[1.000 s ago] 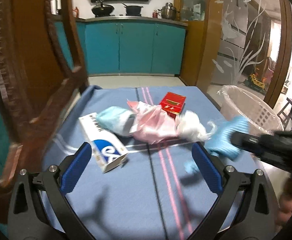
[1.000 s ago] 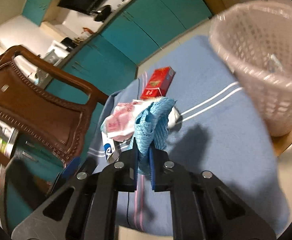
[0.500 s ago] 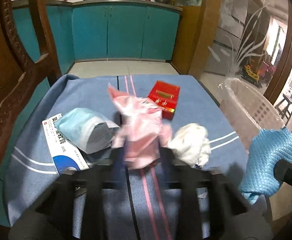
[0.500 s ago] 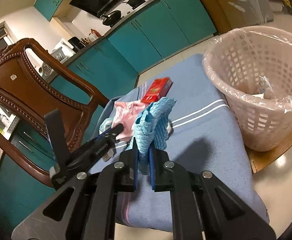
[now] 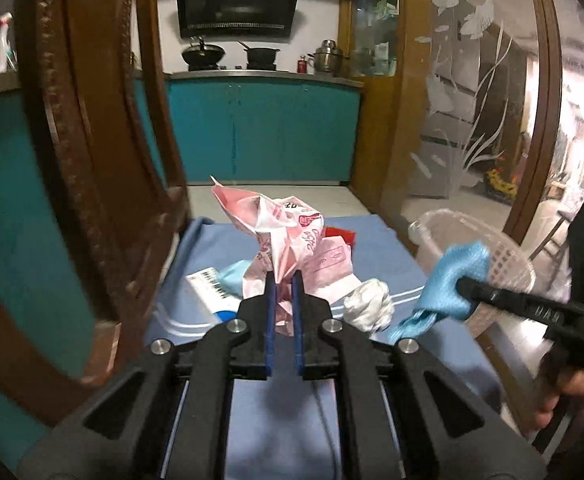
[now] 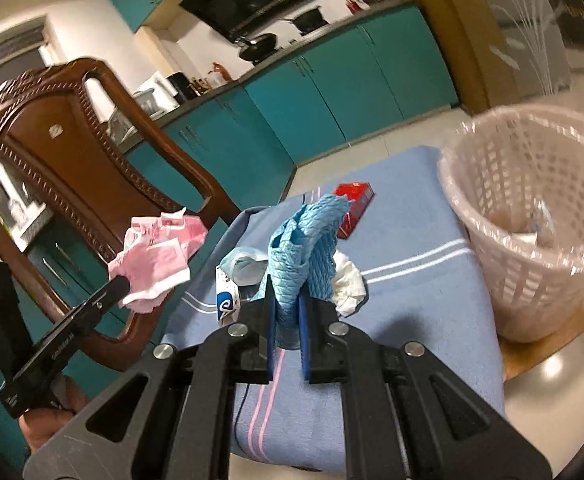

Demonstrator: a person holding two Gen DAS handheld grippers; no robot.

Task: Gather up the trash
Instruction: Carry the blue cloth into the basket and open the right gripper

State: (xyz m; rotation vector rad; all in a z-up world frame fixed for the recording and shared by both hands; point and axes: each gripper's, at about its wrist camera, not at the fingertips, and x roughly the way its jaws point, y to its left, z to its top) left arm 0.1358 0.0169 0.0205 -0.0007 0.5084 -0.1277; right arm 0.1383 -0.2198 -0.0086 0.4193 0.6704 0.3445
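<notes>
My left gripper (image 5: 283,280) is shut on a crumpled pink wrapper (image 5: 292,236) and holds it up above the blue-clothed table (image 5: 292,412); the wrapper shows in the right wrist view (image 6: 156,260) too. My right gripper (image 6: 284,292) is shut on a blue cloth (image 6: 304,240), also seen in the left wrist view (image 5: 452,280), near the pink basket (image 6: 532,208). On the table lie a white tissue wad (image 5: 368,306), a red box (image 6: 354,206), a white-and-blue box (image 6: 228,300) and a light-blue mask (image 6: 244,264).
A carved wooden chair (image 6: 72,152) stands at the table's left side. The basket (image 5: 492,256) stands on a wooden stand off the table's right edge and holds some trash. Teal kitchen cabinets (image 5: 260,132) are behind.
My left gripper has shut on the pink wrapper and lifted it off the table. My right gripper still holds the blue cloth and has stayed near the basket.
</notes>
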